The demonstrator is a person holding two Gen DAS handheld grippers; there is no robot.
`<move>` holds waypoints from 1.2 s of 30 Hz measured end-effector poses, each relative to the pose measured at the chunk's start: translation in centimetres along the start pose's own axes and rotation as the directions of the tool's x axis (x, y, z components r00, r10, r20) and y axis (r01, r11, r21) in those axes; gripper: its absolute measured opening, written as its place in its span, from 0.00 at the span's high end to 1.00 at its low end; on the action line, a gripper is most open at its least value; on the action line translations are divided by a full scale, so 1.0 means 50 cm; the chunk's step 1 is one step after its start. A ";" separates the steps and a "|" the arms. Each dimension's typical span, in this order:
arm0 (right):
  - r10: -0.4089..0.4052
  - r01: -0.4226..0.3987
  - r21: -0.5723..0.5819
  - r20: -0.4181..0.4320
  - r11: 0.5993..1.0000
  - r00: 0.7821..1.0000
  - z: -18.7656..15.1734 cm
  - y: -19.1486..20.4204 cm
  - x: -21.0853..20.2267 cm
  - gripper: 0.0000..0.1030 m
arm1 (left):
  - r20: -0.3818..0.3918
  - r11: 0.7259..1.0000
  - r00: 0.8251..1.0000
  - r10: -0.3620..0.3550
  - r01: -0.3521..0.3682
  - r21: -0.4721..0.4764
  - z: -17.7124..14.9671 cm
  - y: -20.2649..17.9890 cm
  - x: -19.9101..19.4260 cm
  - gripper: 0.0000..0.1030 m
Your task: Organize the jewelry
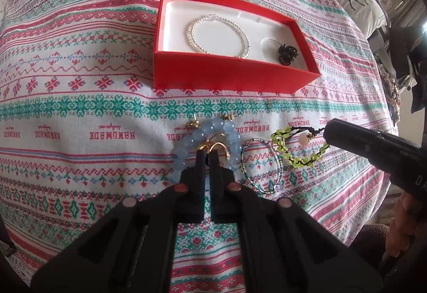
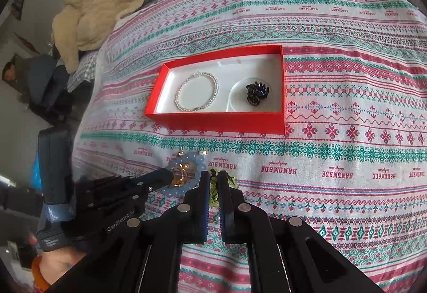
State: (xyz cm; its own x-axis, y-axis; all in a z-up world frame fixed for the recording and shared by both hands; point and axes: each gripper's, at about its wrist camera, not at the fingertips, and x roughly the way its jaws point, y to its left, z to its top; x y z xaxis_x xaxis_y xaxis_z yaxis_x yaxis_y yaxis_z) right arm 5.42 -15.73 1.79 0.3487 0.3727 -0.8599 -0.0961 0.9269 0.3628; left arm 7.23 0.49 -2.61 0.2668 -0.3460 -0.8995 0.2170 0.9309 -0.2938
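**A:** On the bed's patterned woven cover (image 1: 80, 84), both grippers are pinching at once. What could go wrong?

**B:** Tangling, mostly. The left gripper (image 1: 205, 157) is pressed together on the gold wire hoop earrings (image 1: 217, 149), which lie inside the ring of the pale blue round-bead bracelet (image 1: 210, 143). If a hoop hooks a bead or the elastic, lifting would probably drag the bracelet along, or the thin wire could slip out of the pads.

**A:** And the other side?

**B:** The right gripper (image 1: 327, 137) is clamped on the black cord end of the yellow-green beaded bracelet (image 1: 299, 149), at 3 o'clock from the blue one. Its loop overlaps the thin dark seed-bead bangle (image 1: 260, 167) between them, so a pull could take that piece too. In the right wrist view the green beads hang between the closed fingers (image 2: 205, 186), and how firm the pinch is I cannot tell.

**A:** Where must they go?

**B:** Into the open red cardboard box with a white lining (image 1: 229, 76), at 12 o'clock from the pile. It already holds a silver bead bracelet (image 1: 218, 36) and a small black claw hair clip (image 1: 287, 51) on a clear round dish (image 2: 241, 98). 2 dangling pieces arriving together could snag on the box's wall.
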 end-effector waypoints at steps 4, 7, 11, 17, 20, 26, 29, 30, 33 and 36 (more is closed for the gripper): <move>0.013 -0.013 0.006 0.021 1.000 1.000 0.002 -0.004 -0.018 0.94 | 0.015 1.000 1.000 -0.008 0.008 0.001 0.001 0.002 -0.013 0.97; 0.023 -0.023 0.008 0.033 1.000 0.999 0.003 -0.005 -0.031 0.94 | 0.027 1.000 1.000 -0.012 0.012 -0.001 0.000 0.005 -0.023 0.97; 0.036 -0.036 0.004 0.050 0.999 0.998 0.004 -0.001 -0.048 0.94 | 0.055 1.000 0.998 -0.026 0.026 0.005 0.002 0.002 -0.045 0.97; 0.048 -0.048 0.007 0.076 0.999 0.996 0.009 0.002 -0.068 0.94 | 0.097 0.999 0.994 -0.049 0.049 0.002 0.004 0.007 -0.078 0.97; 0.054 -0.055 0.010 0.084 0.998 0.995 0.012 0.002 -0.073 0.94 | 0.117 0.999 0.992 -0.052 0.053 -0.001 0.009 0.009 -0.092 0.97; 0.052 -0.052 -0.002 0.112 0.999 0.992 0.022 0.010 -0.083 0.94 | 0.154 0.998 0.987 -0.055 0.057 -0.009 0.022 0.006 -0.112 0.97; 0.045 -0.044 -0.009 0.134 0.999 0.990 0.032 0.014 -0.089 0.94 | 0.173 0.998 0.984 -0.050 0.054 -0.018 0.035 0.002 -0.114 0.97; 0.044 -0.043 -0.012 0.143 0.999 0.989 0.037 0.015 -0.090 0.94 | 0.179 0.998 0.983 -0.050 0.054 -0.021 0.040 0.002 -0.114 0.97; 0.038 -0.036 -0.016 0.163 0.999 0.986 0.052 0.017 -0.091 0.94 | 0.199 0.998 0.979 -0.045 0.052 -0.027 0.058 -0.001 -0.115 0.97; 0.029 -0.028 -0.010 0.179 1.000 0.983 0.069 0.014 -0.087 0.94 | 0.219 0.998 0.975 -0.039 0.047 -0.030 0.074 -0.005 -0.114 0.97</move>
State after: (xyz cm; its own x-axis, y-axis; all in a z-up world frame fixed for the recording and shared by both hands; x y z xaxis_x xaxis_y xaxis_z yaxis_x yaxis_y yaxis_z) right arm 7.02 -16.84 7.02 0.5073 0.3857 -0.7706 -0.1152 0.9166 0.3829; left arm 9.15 1.79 3.79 0.4571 -0.3993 -0.7948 0.2006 0.9168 -0.3453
